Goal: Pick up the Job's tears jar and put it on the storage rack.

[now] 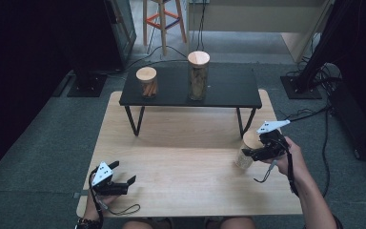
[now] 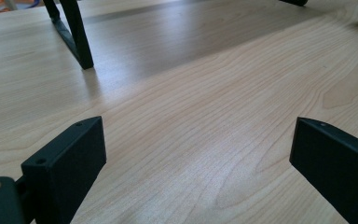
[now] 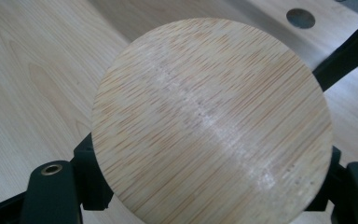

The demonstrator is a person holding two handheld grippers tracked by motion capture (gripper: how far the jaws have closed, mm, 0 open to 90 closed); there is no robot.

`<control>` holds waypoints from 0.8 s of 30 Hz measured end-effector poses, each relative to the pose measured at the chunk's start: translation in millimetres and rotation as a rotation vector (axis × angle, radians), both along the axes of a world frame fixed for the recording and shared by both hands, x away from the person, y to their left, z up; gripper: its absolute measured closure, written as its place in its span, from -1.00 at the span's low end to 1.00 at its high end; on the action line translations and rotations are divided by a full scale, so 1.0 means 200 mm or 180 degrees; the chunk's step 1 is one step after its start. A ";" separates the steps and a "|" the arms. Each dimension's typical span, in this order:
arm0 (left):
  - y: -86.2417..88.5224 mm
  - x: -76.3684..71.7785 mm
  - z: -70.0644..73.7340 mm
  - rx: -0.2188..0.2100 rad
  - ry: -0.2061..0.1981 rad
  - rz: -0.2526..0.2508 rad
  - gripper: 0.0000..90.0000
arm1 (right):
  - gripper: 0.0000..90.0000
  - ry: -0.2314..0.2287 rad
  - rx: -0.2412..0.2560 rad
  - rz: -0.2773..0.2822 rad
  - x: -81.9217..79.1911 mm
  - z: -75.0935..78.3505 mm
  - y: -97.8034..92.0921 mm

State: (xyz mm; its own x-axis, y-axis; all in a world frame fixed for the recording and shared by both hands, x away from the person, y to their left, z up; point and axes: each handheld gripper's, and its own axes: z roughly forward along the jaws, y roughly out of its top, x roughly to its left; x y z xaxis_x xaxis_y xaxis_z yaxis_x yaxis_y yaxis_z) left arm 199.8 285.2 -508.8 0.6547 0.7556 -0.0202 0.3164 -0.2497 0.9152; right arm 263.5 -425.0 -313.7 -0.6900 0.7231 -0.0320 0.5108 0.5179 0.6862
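Observation:
A glass jar (image 1: 246, 150) with a round bamboo lid (image 3: 212, 121) is at the right side of the wooden table (image 1: 181, 162), just in front of the black shelf's right leg. My right gripper (image 1: 261, 150) is shut on this jar below the lid. In the right gripper view its black fingers (image 3: 92, 179) show on both sides under the lid. I cannot tell whether the jar rests on the table or is raised. My left gripper (image 1: 124, 172) (image 2: 196, 140) lies low over the table's front left, open, with bare wood between its jaws.
A low black shelf (image 1: 228, 88) stands across the back of the table and carries a short jar (image 1: 147, 82) with brown sticks and a tall jar (image 1: 198, 75). Its left leg (image 2: 77, 39) stands ahead of the left gripper. A stool and cables are on the floor beyond.

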 end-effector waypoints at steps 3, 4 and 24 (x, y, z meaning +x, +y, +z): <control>0.00 0.00 0.00 -0.0001 -0.0001 0.0001 -0.92 | -0.45 -0.0012 -0.0001 0.0000 0.01 0.04 0.01; 0.00 0.00 0.00 0.0000 0.0000 0.0001 -0.92 | -0.45 -0.0013 -0.0003 0.0005 0.02 0.06 0.02; 0.01 0.00 0.00 -0.0011 0.0001 -0.0006 -0.92 | -0.45 -0.0191 -0.0024 0.0069 0.11 0.41 0.09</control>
